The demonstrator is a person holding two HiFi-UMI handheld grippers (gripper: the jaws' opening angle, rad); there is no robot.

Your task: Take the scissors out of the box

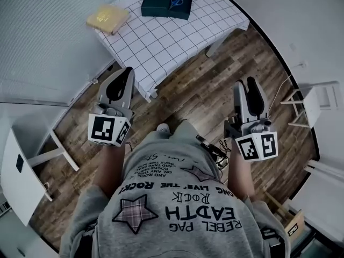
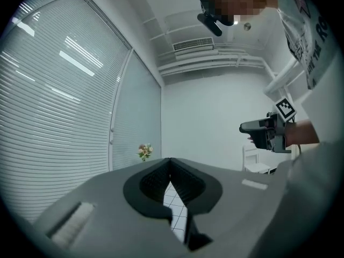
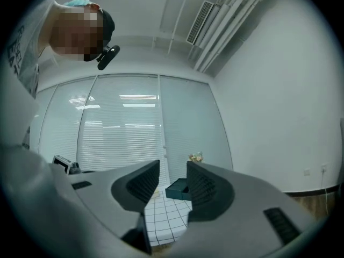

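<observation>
A dark teal box (image 1: 161,0) lies open on the table with the grid cloth (image 1: 177,36), far ahead of me. Blue-handled scissors (image 1: 176,3) lie in its right half. My left gripper (image 1: 124,73) is held low over the wooden floor, short of the table's near corner, with its jaws closed together and nothing in them. My right gripper (image 1: 246,84) hangs further right over the floor, its jaws a little apart and empty. In the right gripper view the box (image 3: 180,188) shows between the jaws of the right gripper (image 3: 173,168). The left gripper (image 2: 170,161) points above the table.
A tan flat book (image 1: 107,18) lies on the table left of the box. A white chair (image 1: 306,104) stands at the right wall and white furniture (image 1: 21,171) at the left. Small flowers (image 2: 144,151) sit by the blinds.
</observation>
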